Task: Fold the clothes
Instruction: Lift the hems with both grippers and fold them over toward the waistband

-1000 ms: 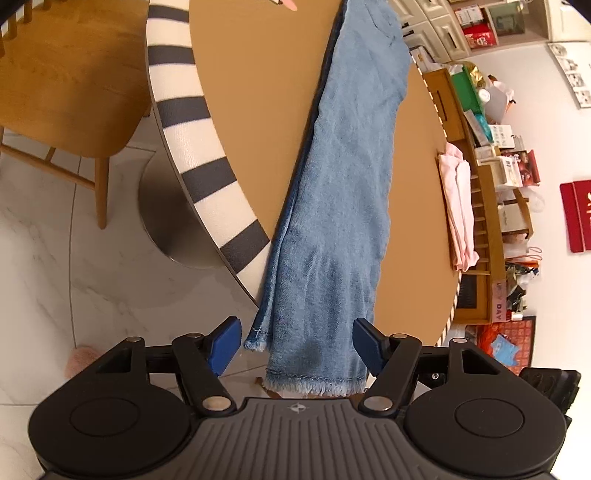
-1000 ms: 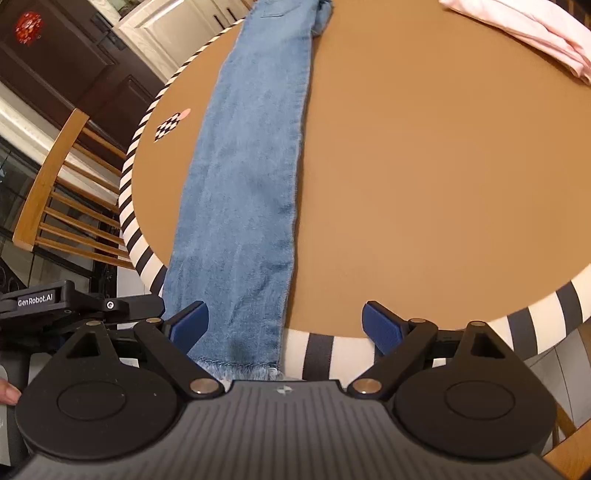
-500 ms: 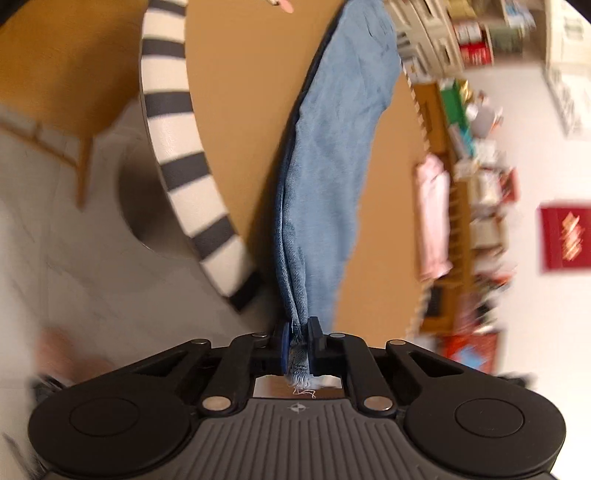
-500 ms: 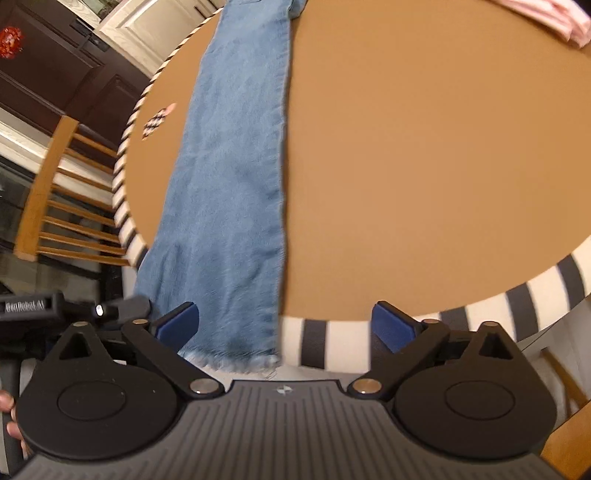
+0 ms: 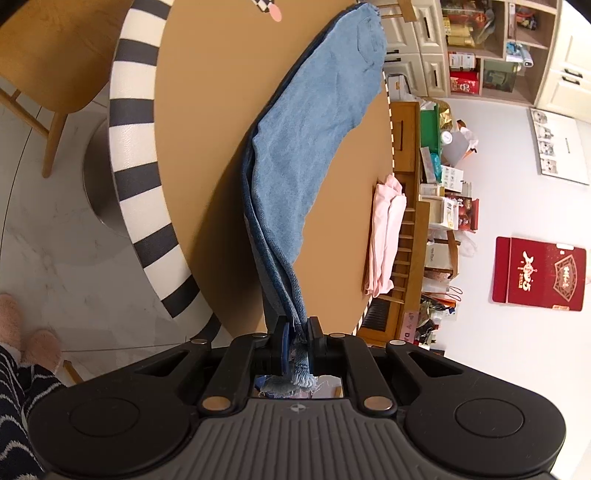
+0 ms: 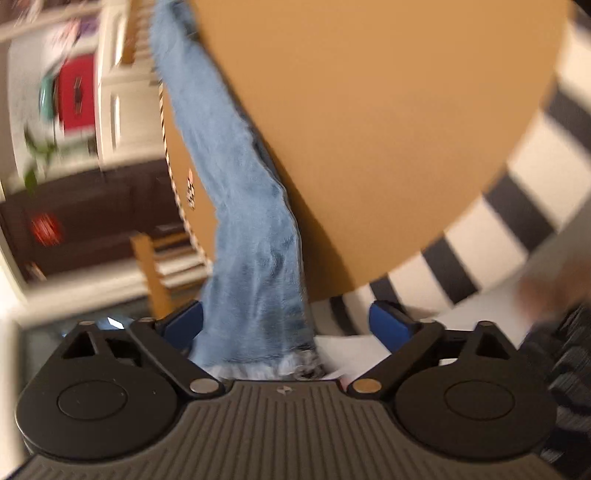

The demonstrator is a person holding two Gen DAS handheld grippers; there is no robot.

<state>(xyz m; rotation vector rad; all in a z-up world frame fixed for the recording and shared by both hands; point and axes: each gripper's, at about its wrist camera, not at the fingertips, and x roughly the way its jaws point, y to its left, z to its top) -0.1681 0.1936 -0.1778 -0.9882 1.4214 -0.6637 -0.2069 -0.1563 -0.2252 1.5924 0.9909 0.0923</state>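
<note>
While the left gripper (image 5: pixel 296 334) pinches the frayed hem of the jeans (image 5: pixel 314 122) tight between its two blue pads, the right gripper (image 6: pixel 286 319) has its jaws wide and closing, with the other part of that hem lying between them and touching neither pad in the blurred right wrist view. One pair of jeans is on the table (image 5: pixel 207 122), folded lengthwise so both legs lie stacked; most of it stretches flat across the brown top toward the far edge, and the near end rises off the surface in a twisted ridge to the left gripper. One round table shows, with a black-and-white striped rim. One folded pink garment (image 5: pixel 384 236) rests near the table's far right edge, well apart from the jeans. One small checkered marker (image 5: pixel 266 5) sits near the top of the left wrist view. One wooden chair (image 5: pixel 44 70) stands beside the table at left, and two pink slippers (image 5: pixel 33 339) show on the marble floor at lower left, next to a patterned dark sleeve or trouser leg.
</note>
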